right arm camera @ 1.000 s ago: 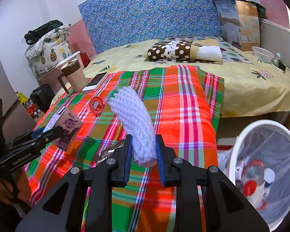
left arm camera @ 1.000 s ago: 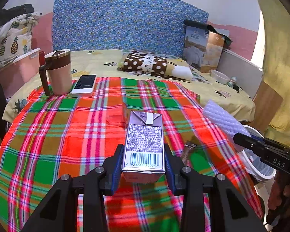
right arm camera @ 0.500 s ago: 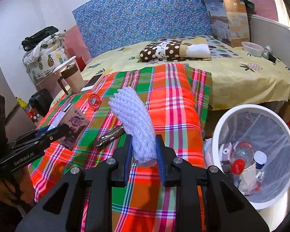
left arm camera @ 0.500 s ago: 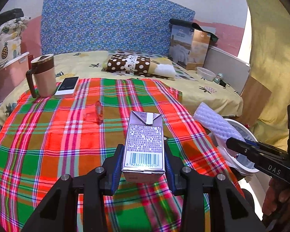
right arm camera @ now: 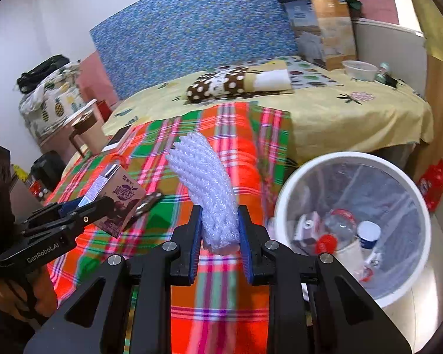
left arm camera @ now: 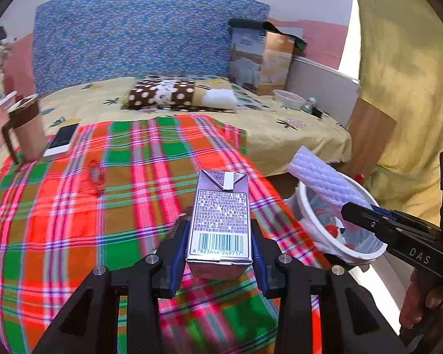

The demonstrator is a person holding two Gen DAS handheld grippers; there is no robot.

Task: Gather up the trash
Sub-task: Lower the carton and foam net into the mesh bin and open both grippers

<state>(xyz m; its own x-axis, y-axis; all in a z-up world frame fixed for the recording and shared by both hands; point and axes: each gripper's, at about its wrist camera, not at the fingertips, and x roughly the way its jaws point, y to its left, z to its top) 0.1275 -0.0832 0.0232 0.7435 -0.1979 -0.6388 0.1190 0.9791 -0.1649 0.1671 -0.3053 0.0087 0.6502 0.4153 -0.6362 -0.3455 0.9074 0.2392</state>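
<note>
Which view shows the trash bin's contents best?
Right wrist: it looks down into the open trash bin, showing bottles and caps inside. Left wrist sees only the bin at an angle, partly hidden by the foam net and right gripper.

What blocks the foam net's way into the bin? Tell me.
Nothing visible does. The right gripper holds the foam net beside the open white bin, whose mouth is uncovered; only trash lies at the bottom. The left gripper with its carton stays over the blanket.

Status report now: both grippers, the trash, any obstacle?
Left gripper shut on purple drink carton. Right gripper shut on white foam net sleeve. White trash bin alongside, unobstructed.
</note>
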